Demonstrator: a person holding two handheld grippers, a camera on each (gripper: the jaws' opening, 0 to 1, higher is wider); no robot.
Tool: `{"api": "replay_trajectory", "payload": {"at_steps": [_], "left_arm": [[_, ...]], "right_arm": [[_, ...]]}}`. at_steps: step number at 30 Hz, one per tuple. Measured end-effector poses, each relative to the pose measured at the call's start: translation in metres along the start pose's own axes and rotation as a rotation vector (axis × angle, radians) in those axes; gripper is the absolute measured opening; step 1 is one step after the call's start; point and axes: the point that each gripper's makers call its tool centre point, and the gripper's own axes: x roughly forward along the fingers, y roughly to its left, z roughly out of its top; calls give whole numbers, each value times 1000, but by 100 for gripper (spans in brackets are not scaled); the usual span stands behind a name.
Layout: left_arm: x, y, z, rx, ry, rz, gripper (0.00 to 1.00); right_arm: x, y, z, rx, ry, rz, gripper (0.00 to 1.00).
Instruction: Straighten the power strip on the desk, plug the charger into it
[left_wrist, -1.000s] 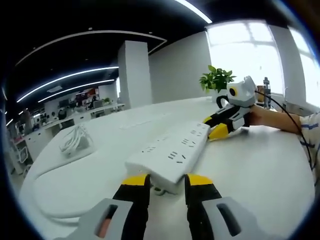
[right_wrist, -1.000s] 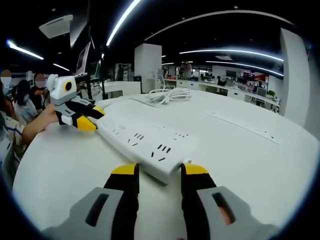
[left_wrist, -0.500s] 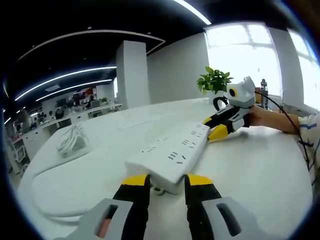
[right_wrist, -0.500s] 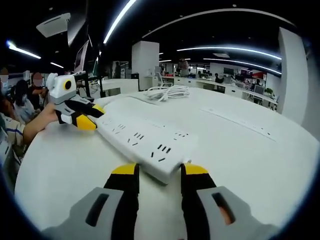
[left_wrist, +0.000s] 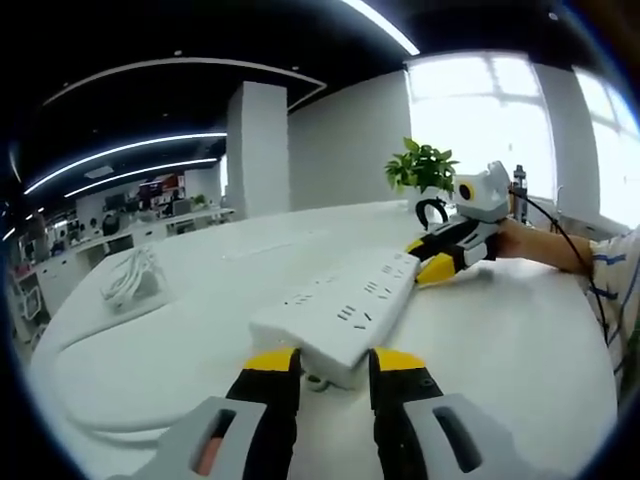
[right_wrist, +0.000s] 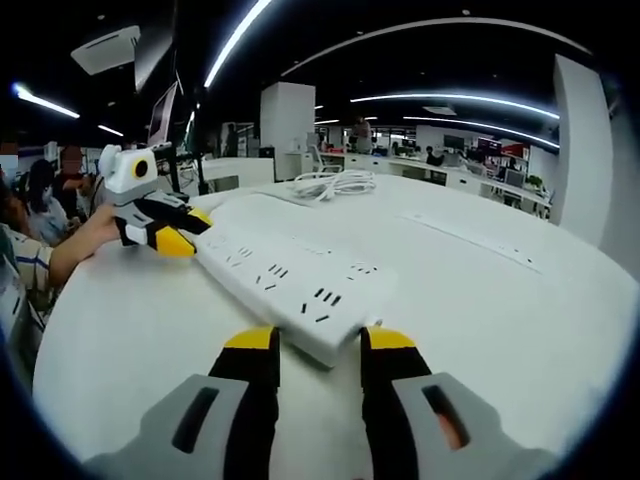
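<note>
In the left gripper view, a coiled white cable (left_wrist: 130, 283) lies at the left of the frame on the white desk (left_wrist: 520, 340), well apart from the rest. At centre the strip (left_wrist: 340, 315) runs from the lower middle up toward the right. The left gripper (left_wrist: 335, 365) sits at its near end, one jaw on each side of it, clamped on it as far as I can tell. At the right, the right gripper (left_wrist: 430, 257) holds the strip's far end the same way, with a potted plant (left_wrist: 420, 165) behind it.

In the right gripper view the layout mirrors: the left gripper (right_wrist: 180, 232) is at the upper left on the far end, the strip (right_wrist: 290, 280) crosses the centre, and the right gripper (right_wrist: 320, 350) straddles the near end at the bottom. The cable (right_wrist: 335, 184) lies beyond, at upper centre.

My judgement: the straightening step is in hand, with both ends gripped and the strip lying flat on the desk. Whether it is already square I cannot tell. No plug sits in any socket, so fetching the charger and plugging it in is all left; I cannot say if the coiled cable belongs to it.
</note>
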Motion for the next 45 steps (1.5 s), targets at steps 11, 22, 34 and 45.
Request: {"api": "replay_trajectory", "payload": {"at_steps": [11,22,34,45], "left_arm": [[-2,-7,1,2,-8,-39,26],[-4,-15,-1,-12,-8,-55,27],[-7,-26,-4,-9,-4,-85,27],[-8,-33,-4,6,4,-113,27]], "right_arm": [[-12,5,-4,16,-12,-13,30],[-21,15,-9,28,0,-20,29],[-32,20,-13,19,6,-41,29],[-41,22,-16,22,5,-50,28]]}}
